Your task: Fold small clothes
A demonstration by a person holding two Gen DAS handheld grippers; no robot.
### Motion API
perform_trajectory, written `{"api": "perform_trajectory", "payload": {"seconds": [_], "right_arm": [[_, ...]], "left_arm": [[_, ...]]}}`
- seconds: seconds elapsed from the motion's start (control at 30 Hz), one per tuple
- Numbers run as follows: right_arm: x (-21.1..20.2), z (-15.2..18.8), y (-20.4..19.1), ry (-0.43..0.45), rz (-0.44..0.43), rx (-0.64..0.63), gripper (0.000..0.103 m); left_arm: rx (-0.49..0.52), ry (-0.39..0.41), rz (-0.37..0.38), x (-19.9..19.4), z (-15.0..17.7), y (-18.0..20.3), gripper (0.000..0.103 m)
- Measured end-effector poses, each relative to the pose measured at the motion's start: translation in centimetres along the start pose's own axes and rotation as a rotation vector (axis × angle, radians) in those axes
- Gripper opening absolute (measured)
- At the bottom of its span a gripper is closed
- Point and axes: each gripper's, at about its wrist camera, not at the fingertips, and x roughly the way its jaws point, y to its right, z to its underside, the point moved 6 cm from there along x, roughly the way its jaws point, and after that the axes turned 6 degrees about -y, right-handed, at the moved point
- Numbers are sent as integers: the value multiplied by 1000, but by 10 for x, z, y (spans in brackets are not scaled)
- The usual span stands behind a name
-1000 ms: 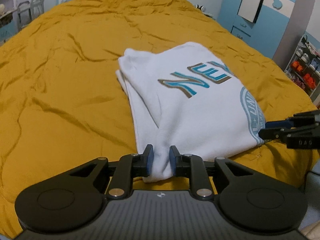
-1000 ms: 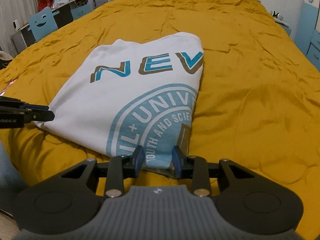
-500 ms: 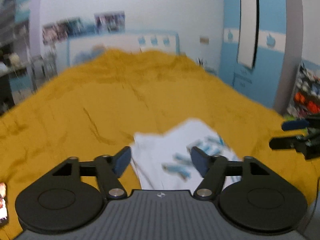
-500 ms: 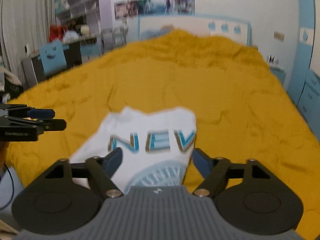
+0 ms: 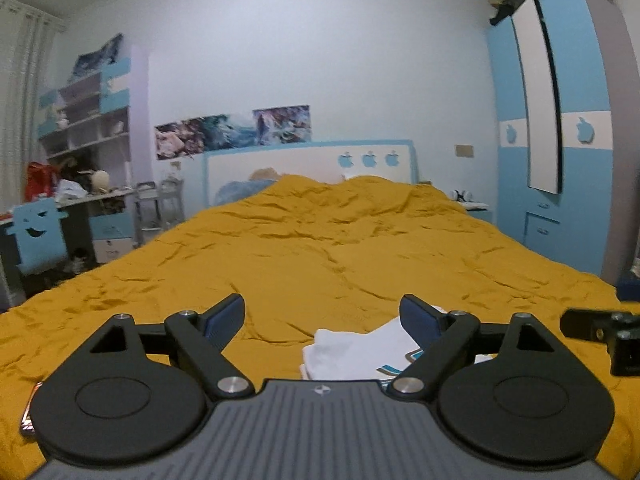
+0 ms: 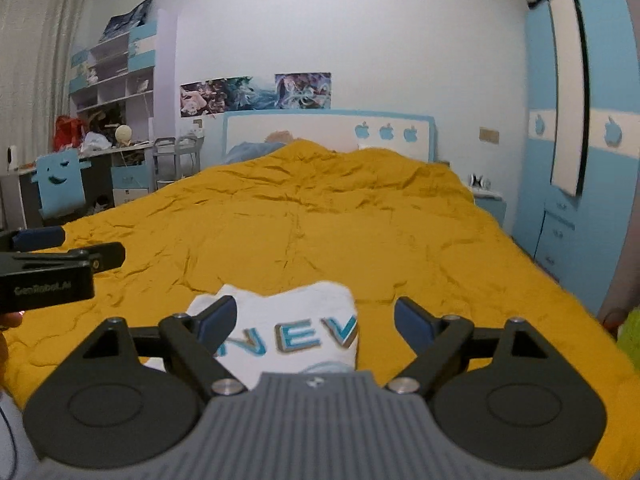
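Note:
A folded white T-shirt (image 6: 288, 320) with blue "NEV" lettering lies on the mustard-yellow bedspread (image 6: 320, 220) near the foot of the bed. It also shows in the left wrist view (image 5: 360, 350), partly hidden behind my gripper body. My left gripper (image 5: 322, 316) is open and empty, raised above the shirt's left side. My right gripper (image 6: 316, 318) is open and empty, raised above the shirt's near end. The left gripper shows at the left edge of the right wrist view (image 6: 60, 256). The right gripper shows at the right edge of the left wrist view (image 5: 600, 328).
The bed's white-and-blue headboard (image 6: 328, 132) stands at the far wall. A blue wardrobe (image 6: 580, 140) is on the right. A desk with shelves and a blue chair (image 6: 60, 184) are on the left. A small object (image 5: 28, 412) lies at the bed's near left edge.
Both grippers were shut on the shirt's near edge a second ago. They have let go, opened wide and lifted and tilted up, so the room now fills both views.

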Motion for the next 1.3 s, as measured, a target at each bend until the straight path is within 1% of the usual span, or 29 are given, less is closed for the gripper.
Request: {"api": "perform_trajectory", "payload": {"seconds": [0.1, 0.23, 0.3, 0.43, 0.6, 0.73, 0.9, 1.13, 1.3], "right_arm": [[-12, 16, -4, -17, 5, 34, 82], [-20, 39, -9, -71, 0, 58, 82], [-24, 49, -12, -97, -10, 73, 82], [-26, 67, -18, -150, -15, 46, 82], [-29, 84, -20, -199, -21, 26, 82], [-23, 91, -22, -243, -27, 24, 82], [-15, 94, -24, -266, -46, 15, 82], [-12, 99, -25, -285, -51, 20, 82], [-10, 100, -24, -285, -49, 20, 82]], "left_arm": [[2, -2, -3, -10, 8, 1, 102], [2, -27, 22, -18, 15, 5, 102], [8, -42, 20, -20, 21, 6, 102], [26, -113, 13, -20, 32, 7, 102], [53, -191, 40, -21, 49, 11, 102], [51, -257, 40, -15, 62, 11, 102], [37, -306, 25, -15, 77, 13, 102], [56, -343, 29, -17, 88, 17, 102], [55, -347, 29, -17, 88, 17, 102]]}}
